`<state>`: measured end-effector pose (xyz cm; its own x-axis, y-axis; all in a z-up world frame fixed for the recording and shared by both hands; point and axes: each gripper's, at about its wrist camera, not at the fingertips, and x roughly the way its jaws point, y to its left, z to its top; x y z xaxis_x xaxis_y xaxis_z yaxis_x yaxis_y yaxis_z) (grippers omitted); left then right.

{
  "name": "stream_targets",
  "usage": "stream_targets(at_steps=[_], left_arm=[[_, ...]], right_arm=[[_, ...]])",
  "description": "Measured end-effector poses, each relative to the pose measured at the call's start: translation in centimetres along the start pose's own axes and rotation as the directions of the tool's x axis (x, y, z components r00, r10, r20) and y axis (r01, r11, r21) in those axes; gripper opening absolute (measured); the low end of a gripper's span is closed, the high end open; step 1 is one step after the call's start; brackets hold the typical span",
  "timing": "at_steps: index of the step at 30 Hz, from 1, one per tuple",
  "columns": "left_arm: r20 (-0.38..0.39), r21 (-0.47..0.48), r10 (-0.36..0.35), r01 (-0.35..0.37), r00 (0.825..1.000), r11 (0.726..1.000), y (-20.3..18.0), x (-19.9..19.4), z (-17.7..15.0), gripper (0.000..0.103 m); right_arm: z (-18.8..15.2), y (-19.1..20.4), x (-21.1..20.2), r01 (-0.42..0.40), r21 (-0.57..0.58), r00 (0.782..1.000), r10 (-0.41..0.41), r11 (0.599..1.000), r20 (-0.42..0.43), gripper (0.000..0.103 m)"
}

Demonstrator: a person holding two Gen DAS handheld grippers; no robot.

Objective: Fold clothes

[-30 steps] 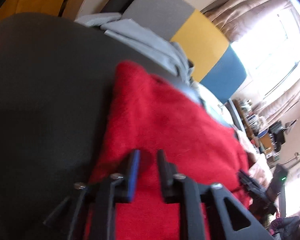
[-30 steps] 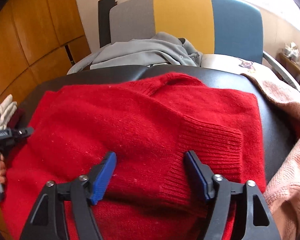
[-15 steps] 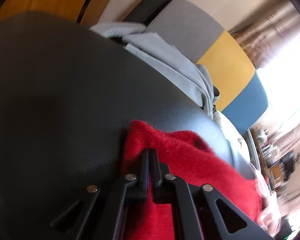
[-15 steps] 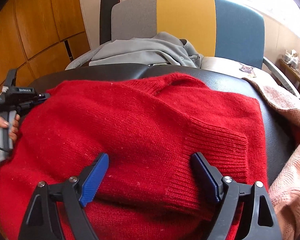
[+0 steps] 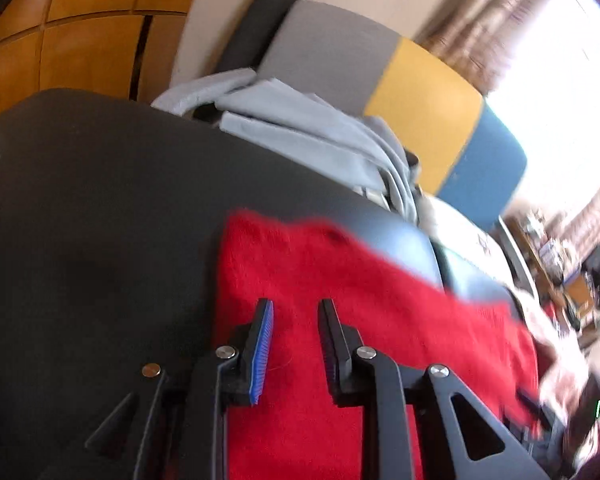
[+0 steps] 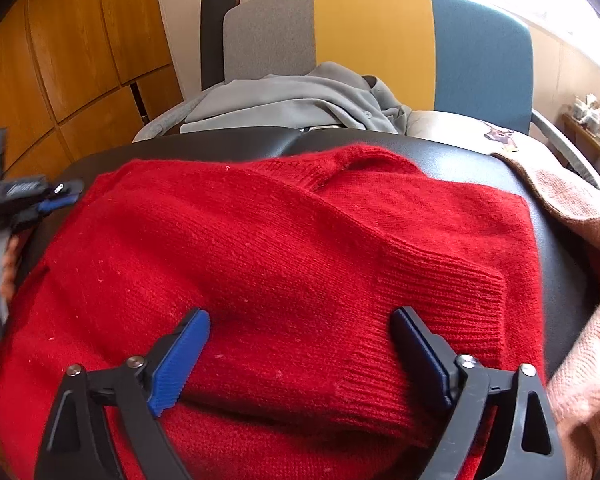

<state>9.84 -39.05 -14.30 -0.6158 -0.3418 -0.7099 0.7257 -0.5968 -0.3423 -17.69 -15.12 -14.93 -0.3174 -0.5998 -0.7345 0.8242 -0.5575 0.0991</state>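
Observation:
A red knit sweater (image 6: pixel 280 240) lies spread on the black padded table (image 6: pixel 460 152), with one sleeve folded across its body and the ribbed cuff (image 6: pixel 460 292) toward the right. My right gripper (image 6: pixel 300 320) hovers wide open over the sweater's near part, fingers either side of the sleeve, holding nothing. In the left wrist view the sweater (image 5: pixel 340 280) is blurred. My left gripper (image 5: pixel 295 312) is open with a narrow gap, just above the sweater's left edge near a corner. The left gripper (image 6: pixel 60 192) also shows at the sweater's far left, held by a hand.
A grey garment (image 6: pixel 292 100) is heaped on the grey, yellow and blue chair (image 6: pixel 372 32) behind the table. A pink knit garment (image 6: pixel 580 380) drapes over the table's right side. Bare black table surface (image 5: pixel 100 220) lies left of the sweater. Wooden panels stand at left.
My left gripper, shut on the sweater's corner half a second ago, has opened and now sits over the cloth. The right gripper stays open and has barely shifted.

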Motion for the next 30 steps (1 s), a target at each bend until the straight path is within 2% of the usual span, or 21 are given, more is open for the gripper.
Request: stream_targets(at_steps=[2, 4, 7, 10, 13, 15, 17, 19, 21, 22, 24, 26, 29, 30], left_arm=[[-0.029, 0.055, 0.030, -0.029, 0.999, 0.998, -0.3, 0.3, -1.9, 0.023], [-0.029, 0.062, 0.024, -0.022, 0.999, 0.998, 0.1, 0.3, -2.6, 0.023], [-0.058, 0.049, 0.033, -0.030, 0.998, 0.998, 0.6, 0.3, -2.0, 0.023], [-0.047, 0.044, 0.025, -0.023, 0.999, 0.999, 0.3, -2.0, -2.1, 0.024], [-0.042, 0.086, -0.048, 0.051, 0.998, 0.995, 0.0, -5.4, -4.1, 0.026], [-0.053, 0.125, -0.085, 0.091, 0.995, 0.988, -0.1, -7.3, -5.8, 0.026], [-0.083, 0.155, -0.076, 0.088, 0.994, 0.984, 0.2, -8.4, -7.8, 0.026], [-0.126, 0.193, -0.010, 0.034, 0.992, 0.981, 0.8, -9.0, -10.2, 0.026], [-0.118, 0.205, 0.015, 0.010, 0.993, 0.979, 2.0, -9.6, -12.1, 0.027], [-0.113, 0.211, 0.022, 0.002, 0.993, 0.978, 2.1, -9.7, -12.4, 0.027], [-0.108, 0.224, 0.038, -0.013, 0.993, 0.975, 1.8, -9.8, -12.5, 0.027], [-0.104, 0.236, 0.055, -0.029, 0.993, 0.971, 1.4, -9.9, -12.6, 0.027], [-0.125, 0.171, -0.005, 0.026, 0.992, 0.985, 1.8, -10.5, -12.3, 0.028], [-0.124, 0.136, -0.030, 0.046, 0.992, 0.990, 2.4, -11.2, -12.5, 0.029]], right_arm=[[0.2, 0.0, 0.2, -0.008, -0.001, 1.000, 0.008, 1.000, -0.006, 0.100], [0.5, 0.0, 0.4, -0.017, -0.005, 1.000, 0.017, 1.000, -0.016, 0.103], [-0.5, -0.8, -2.6, -0.083, 0.054, 0.996, 0.083, 0.995, -0.009, 0.102], [-1.7, -1.8, -6.1, -0.155, 0.121, 0.988, 0.156, 0.980, 0.006, 0.101], [-4.6, -2.7, -10.0, -0.260, 0.175, 0.965, 0.262, 0.949, 0.012, 0.101], [-8.1, -2.7, -11.6, -0.300, 0.193, 0.948, 0.314, 0.934, -0.046, 0.101], [-11.2, -2.3, -13.1, -0.266, 0.165, 0.954, 0.284, 0.950, -0.096, 0.102], [-14.2, -1.9, -14.5, -0.218, 0.124, 0.962, 0.235, 0.968, -0.141, 0.101], [-16.3, -2.1, -15.9, -0.136, 0.093, 0.975, 0.150, 0.986, -0.165, 0.101], [-17.1, -2.3, -16.4, -0.101, 0.074, 0.982, 0.112, 0.992, -0.155, 0.102], [-18.5, -2.5, -16.9, -0.090, 0.066, 0.992, 0.095, 0.994, -0.085, 0.102], [-18.5, -2.0, -16.6, -0.057, 0.048, 0.996, 0.060, 0.997, -0.068, 0.103], [-18.5, -1.2, -16.4, -0.011, 0.015, 0.998, 0.012, 1.000, -0.063, 0.103], [-18.5, -1.1, -16.6, -0.018, 0.015, 0.997, 0.019, 1.000, -0.070, 0.103]])
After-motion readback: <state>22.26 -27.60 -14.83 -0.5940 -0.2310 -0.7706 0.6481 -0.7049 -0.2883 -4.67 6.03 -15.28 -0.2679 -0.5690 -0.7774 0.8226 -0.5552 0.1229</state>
